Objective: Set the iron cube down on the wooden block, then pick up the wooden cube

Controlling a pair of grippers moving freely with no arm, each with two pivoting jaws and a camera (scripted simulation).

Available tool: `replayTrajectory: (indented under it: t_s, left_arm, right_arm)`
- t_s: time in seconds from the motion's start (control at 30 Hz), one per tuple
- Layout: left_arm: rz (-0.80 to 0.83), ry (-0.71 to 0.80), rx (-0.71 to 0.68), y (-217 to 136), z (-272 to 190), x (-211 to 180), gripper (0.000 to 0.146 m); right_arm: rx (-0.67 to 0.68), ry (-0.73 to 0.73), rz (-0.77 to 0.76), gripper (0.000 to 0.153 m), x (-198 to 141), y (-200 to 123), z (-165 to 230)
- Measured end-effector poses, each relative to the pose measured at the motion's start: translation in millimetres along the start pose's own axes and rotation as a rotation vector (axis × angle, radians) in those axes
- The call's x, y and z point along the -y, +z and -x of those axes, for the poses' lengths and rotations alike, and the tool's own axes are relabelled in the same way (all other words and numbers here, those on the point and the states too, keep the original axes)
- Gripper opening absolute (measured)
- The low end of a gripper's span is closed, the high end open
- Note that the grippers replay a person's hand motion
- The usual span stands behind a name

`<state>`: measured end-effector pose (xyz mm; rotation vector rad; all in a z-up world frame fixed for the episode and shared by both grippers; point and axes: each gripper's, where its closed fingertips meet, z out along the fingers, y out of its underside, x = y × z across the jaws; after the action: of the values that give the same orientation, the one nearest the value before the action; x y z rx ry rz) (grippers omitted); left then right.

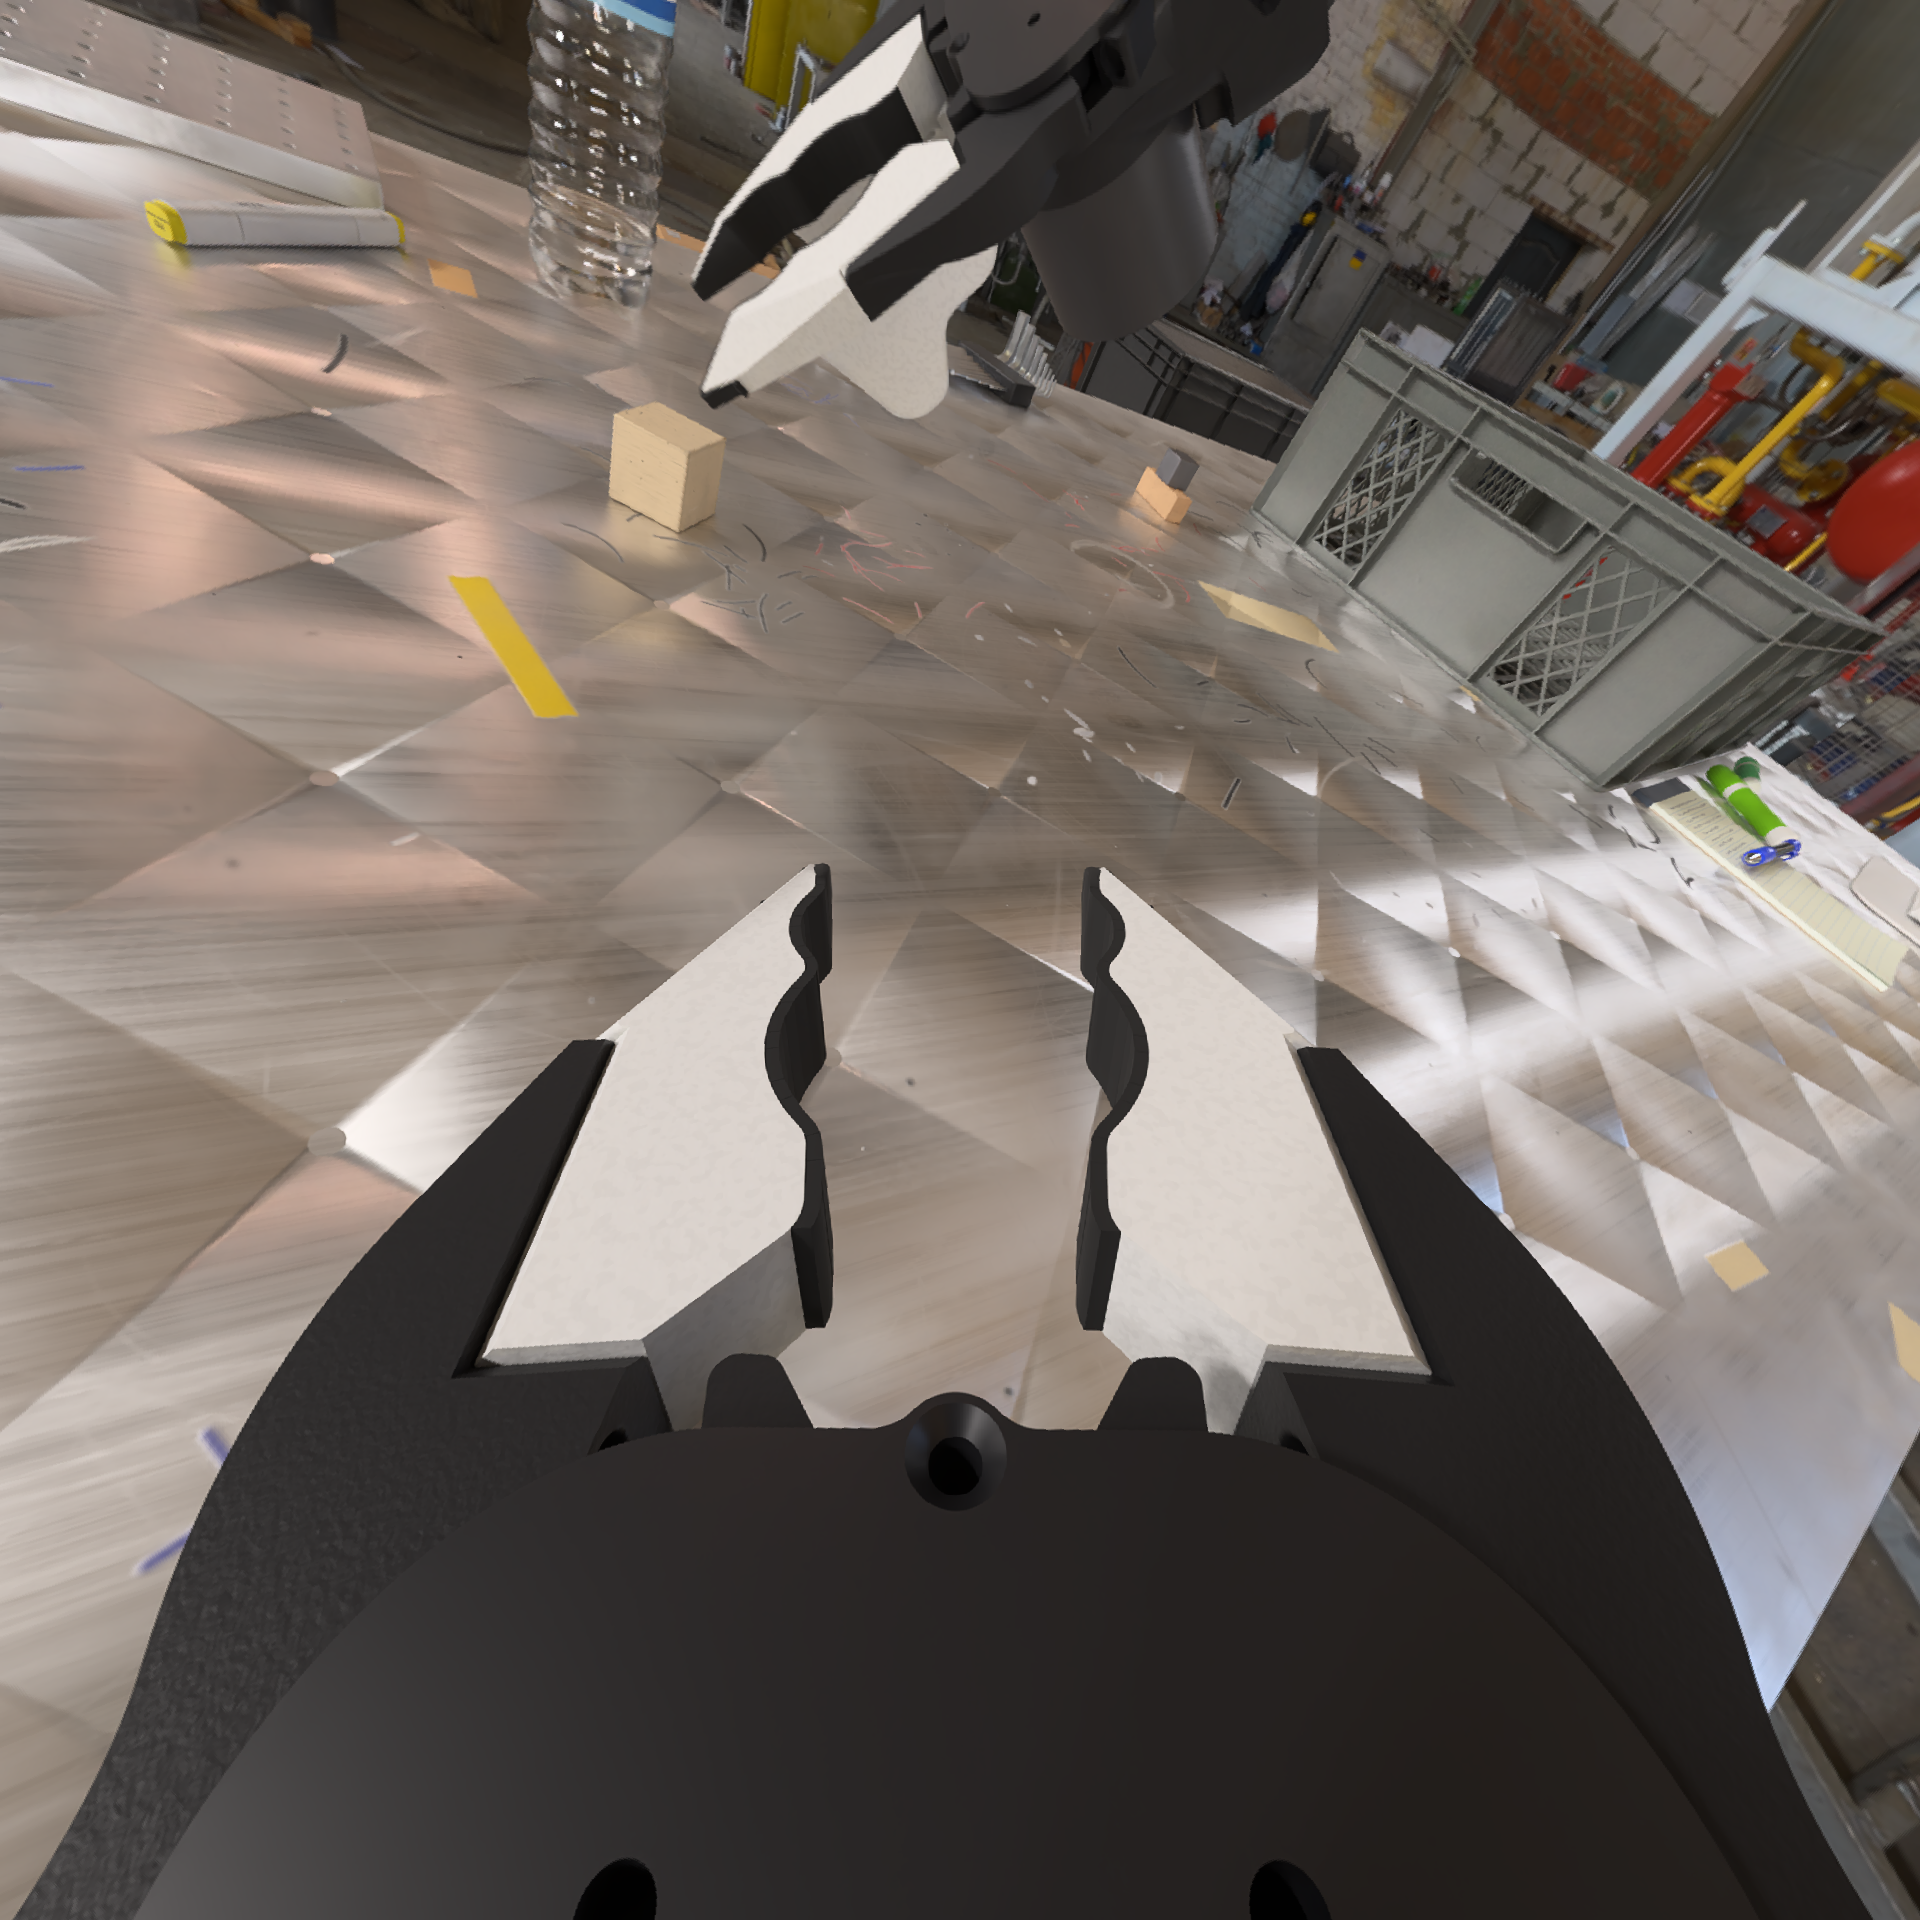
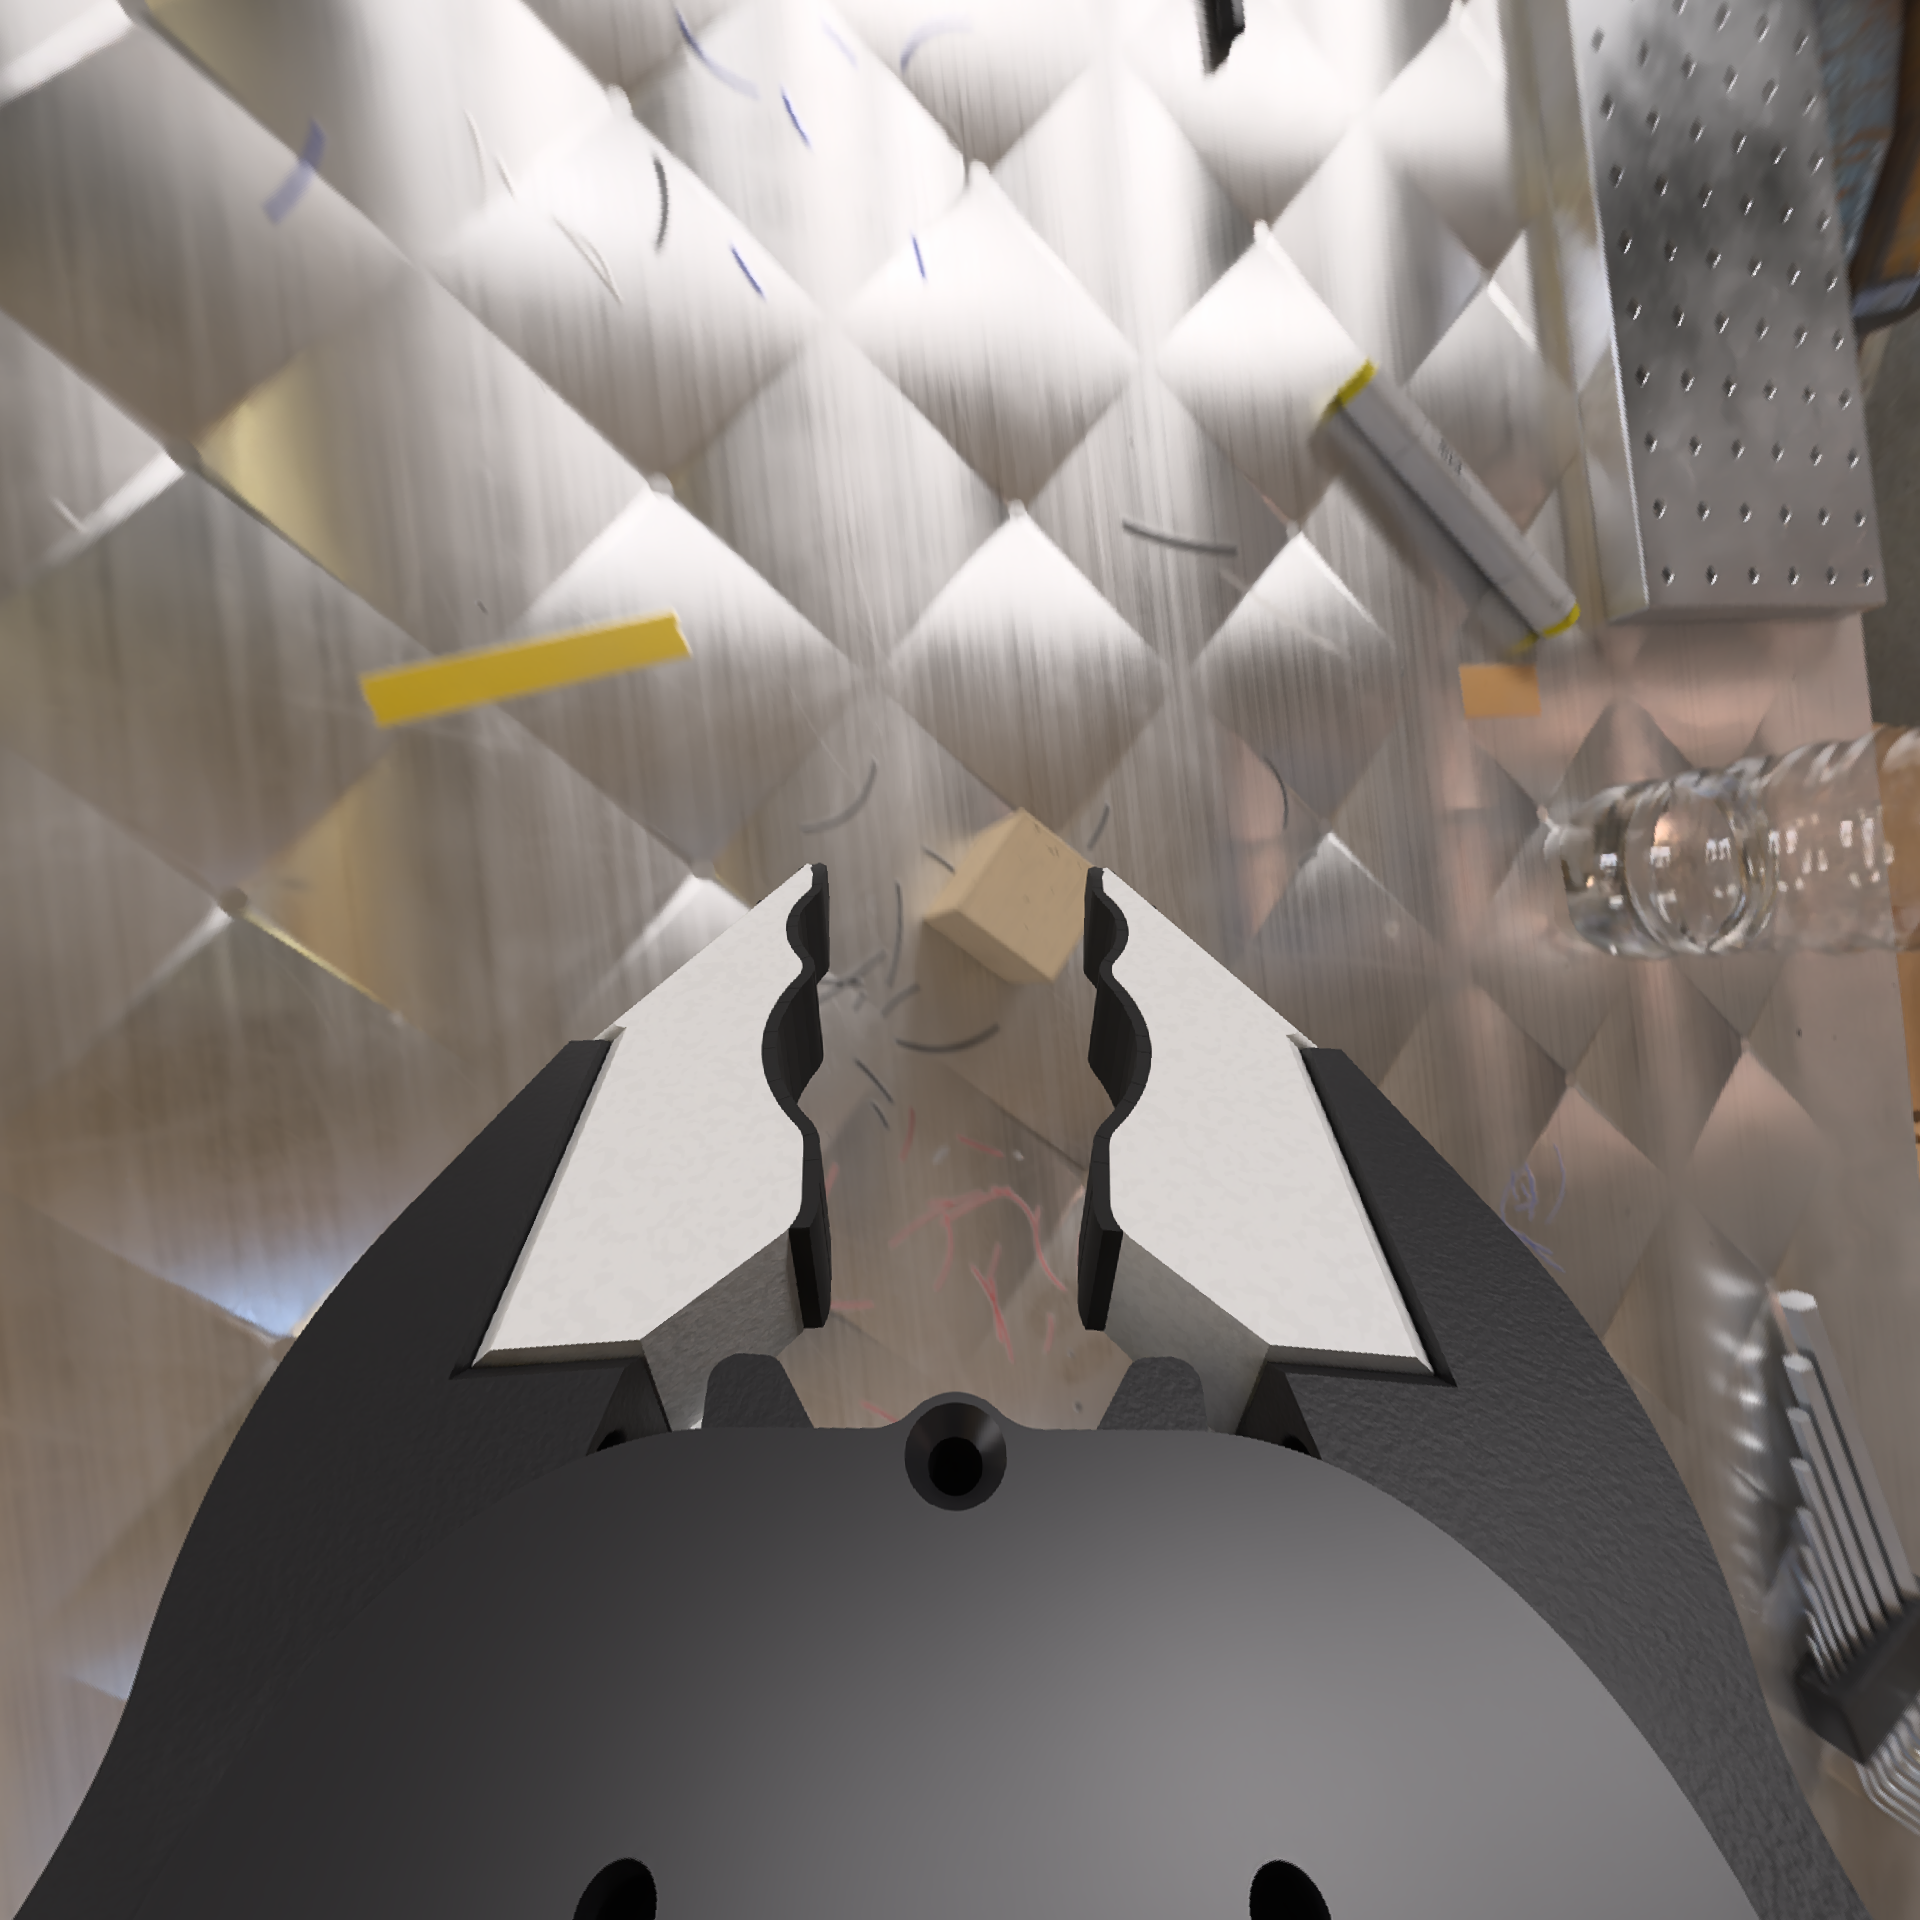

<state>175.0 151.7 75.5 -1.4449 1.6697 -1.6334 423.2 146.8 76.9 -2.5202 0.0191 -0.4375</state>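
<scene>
A pale wooden cube (image 1: 665,465) sits on the metal table. It also shows in the right wrist view (image 2: 1003,899), just beyond the fingertips. Farther right in the left wrist view a small grey iron cube (image 1: 1177,468) rests on a small wooden block (image 1: 1162,497). My right gripper (image 2: 954,883) is open and empty, hovering above the wooden cube and pointing down at it; it also shows in the left wrist view (image 1: 717,332). My left gripper (image 1: 954,883) is open and empty over bare table, well short of both cubes.
A clear plastic bottle (image 1: 597,145) stands behind the wooden cube. A grey crate (image 1: 1538,561) sits at the right. A grey marker with yellow caps (image 1: 270,223), a perforated metal plate (image 2: 1735,343), yellow tape (image 1: 511,646) and a green-capped pen on a notepad (image 1: 1745,810) lie around.
</scene>
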Motion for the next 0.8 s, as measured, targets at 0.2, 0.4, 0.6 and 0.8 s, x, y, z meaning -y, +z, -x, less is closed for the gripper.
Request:
replayTrajectory:
  t_s: [0.2,0.4,0.6,0.8]
  left_arm:
    - [0.008,-0.016,-0.015,2.8,-1.9,-1.4,0.048]
    - [0.021,0.005,-0.011,4.3,-4.4,-4.1,0.048]
    - [0.021,0.001,-0.016,2.6,-4.8,-4.3,0.048]
    - [0.009,-0.011,-0.016,-1.5,-2.4,-2.1,0.048]
  right_arm:
    - [-0.042,0.237,0.133,0.057,-39.8,21.4,-21.7]
    - [-0.127,0.687,0.000,0.051,-37.5,40.9,-25.2]
    - [-0.170,0.603,0.044,0.042,-38.0,59.1,-17.5]
    - [-0.190,0.583,0.046,0.036,-43.5,40.6,-16.9]
